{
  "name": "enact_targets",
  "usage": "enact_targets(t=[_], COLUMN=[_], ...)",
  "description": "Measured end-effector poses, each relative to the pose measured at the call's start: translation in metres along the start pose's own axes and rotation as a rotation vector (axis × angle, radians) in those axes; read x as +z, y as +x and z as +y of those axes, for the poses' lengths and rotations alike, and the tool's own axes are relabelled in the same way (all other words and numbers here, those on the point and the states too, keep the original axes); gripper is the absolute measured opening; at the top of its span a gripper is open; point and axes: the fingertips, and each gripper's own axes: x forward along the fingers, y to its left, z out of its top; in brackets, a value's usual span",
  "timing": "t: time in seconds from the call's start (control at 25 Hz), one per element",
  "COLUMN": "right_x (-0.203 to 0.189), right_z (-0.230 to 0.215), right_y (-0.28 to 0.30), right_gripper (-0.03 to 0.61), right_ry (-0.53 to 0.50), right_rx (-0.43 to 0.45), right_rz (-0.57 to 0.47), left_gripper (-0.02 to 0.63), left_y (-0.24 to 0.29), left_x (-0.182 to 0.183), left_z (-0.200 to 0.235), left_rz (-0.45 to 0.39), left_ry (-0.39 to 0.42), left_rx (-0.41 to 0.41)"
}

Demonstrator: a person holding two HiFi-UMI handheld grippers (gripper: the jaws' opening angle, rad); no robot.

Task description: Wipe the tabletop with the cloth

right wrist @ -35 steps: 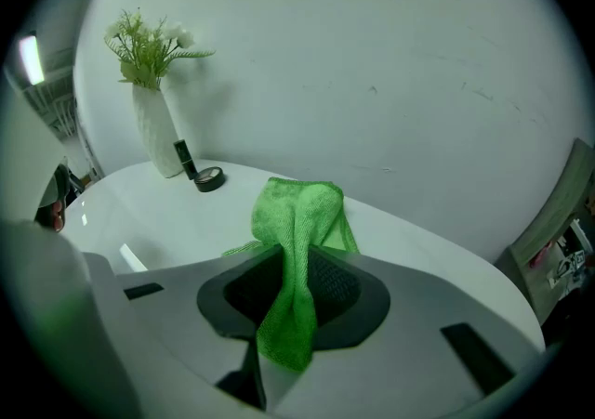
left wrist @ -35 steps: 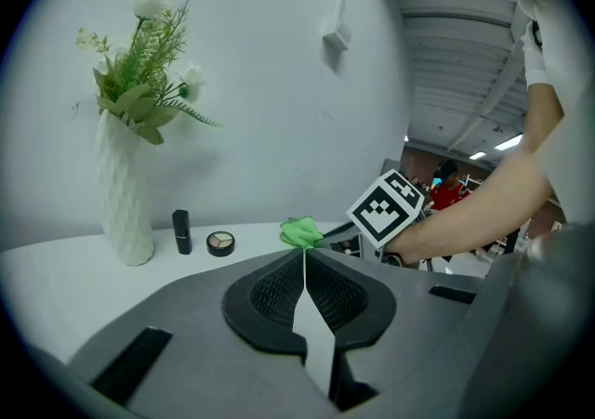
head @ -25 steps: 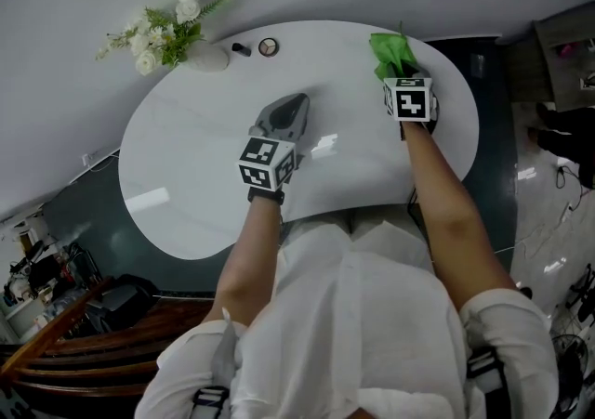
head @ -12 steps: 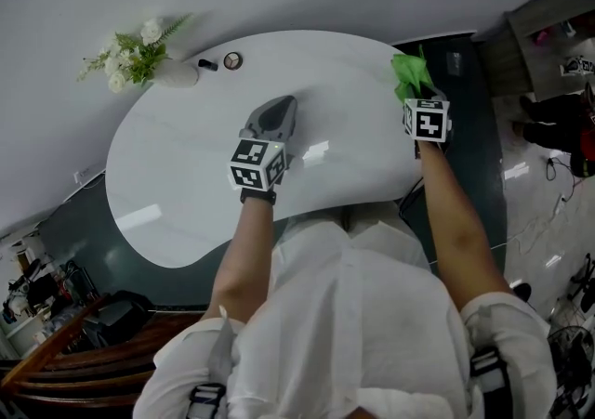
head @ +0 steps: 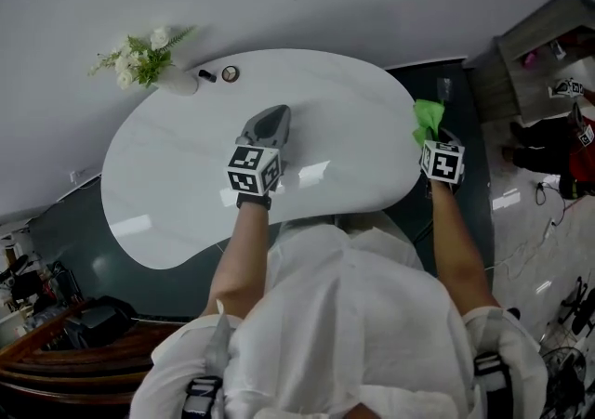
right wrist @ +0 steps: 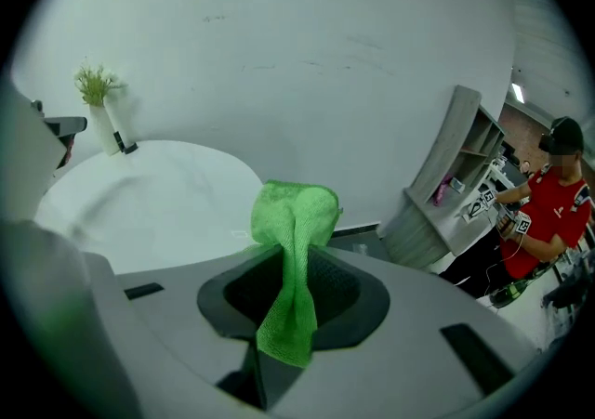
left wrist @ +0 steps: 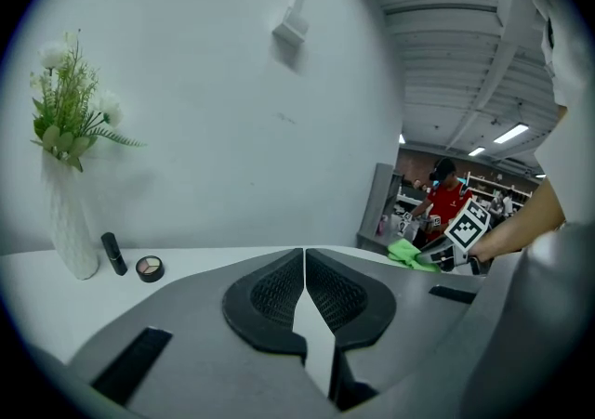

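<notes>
The right gripper (right wrist: 296, 301) has its jaws pinching the green cloth (right wrist: 294, 213), held at the right edge of the white surface (head: 167, 176). The left gripper (left wrist: 304, 289) is over the middle of the surface, jaws pressed together with nothing between them.

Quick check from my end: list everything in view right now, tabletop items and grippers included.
table: 1, white, centre
vase of flowers: 1, white with green stems, table's far left
tube: 1, black, beside vase
compact: 1, round, beside tube
cloth: 1, green, at table's right edge
shelf unit: 1, grey, far right
bystander: 1, red shirt, background
left hand-held gripper: shut, empty, over table
right hand-held gripper: shut on cloth
</notes>
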Motion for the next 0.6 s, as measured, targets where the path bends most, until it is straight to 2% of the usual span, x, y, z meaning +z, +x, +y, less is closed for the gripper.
enact_targets(t=[0.12, 0.28, 0.44, 0.6], right_x=[0.007, 0.041, 0.098, 0.153], right_z=[-0.011, -0.003, 0.023, 0.045], right_y=[-0.021, -0.053, -0.096, -0.151], right_gripper=[0.069, 0.069, 0.069, 0.069], right_ry=[0.053, 0.078, 0.011, -0.078], right_rx=[0.02, 0.097, 0.184, 0.244], right_rz=[-0.065, -0.205, -0.402, -0.601], left_gripper=[0.02, 0.02, 0.02, 0.02], left_y=[-0.01, -0.032, -0.062, -0.097], left_x=[0.007, 0.023, 0.055, 0.099], left_z=[0.004, 0.016, 0.028, 0.031], left_rz=[-0.01, -0.055, -0.144, -0.248], left_ry=[-0.002, -0.014, 0.004, 0.066], left_rx=[0.038, 0.093, 0.147, 0.186])
